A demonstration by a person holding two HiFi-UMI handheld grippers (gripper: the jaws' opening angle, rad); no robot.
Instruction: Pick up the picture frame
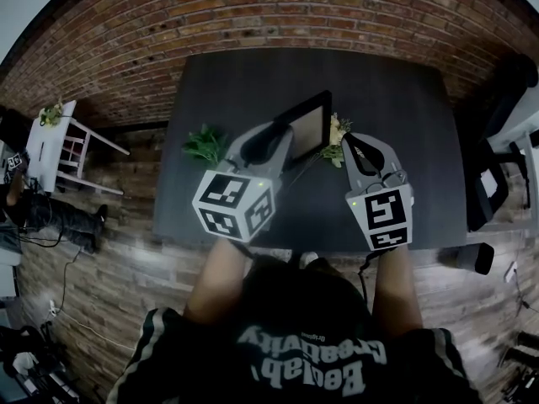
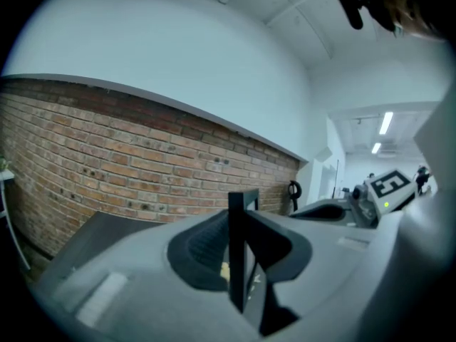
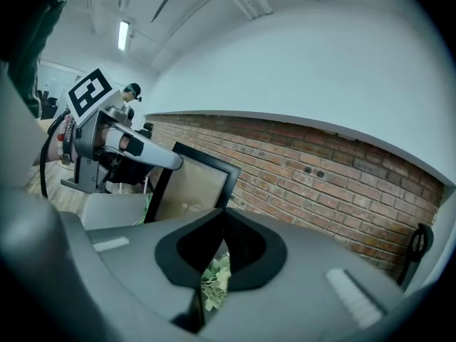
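The black picture frame [image 1: 309, 124] with its tan inner panel stands tilted above the dark table [image 1: 244, 82]. My left gripper [image 1: 283, 139] is shut on the frame's left edge. In the left gripper view the frame [image 2: 238, 262] is edge-on, pinched between the pads of the left gripper [image 2: 239, 223]. My right gripper [image 1: 349, 143] hovers just right of the frame, over a small pale flower bunch [image 1: 338, 131]. Seen from the right gripper view, the right gripper [image 3: 221, 212] has its tips touching with nothing pinched. The flowers [image 3: 215, 276] show below it, the frame [image 3: 191, 185] to the left.
A green leafy sprig [image 1: 205, 144] lies on the table left of my left gripper. A white stool [image 1: 61, 146] stands by the brick wall [image 1: 253, 7] at left. A black chair [image 1: 504, 133] is at the table's right end. A seated person's legs [image 1: 50, 210] show far left.
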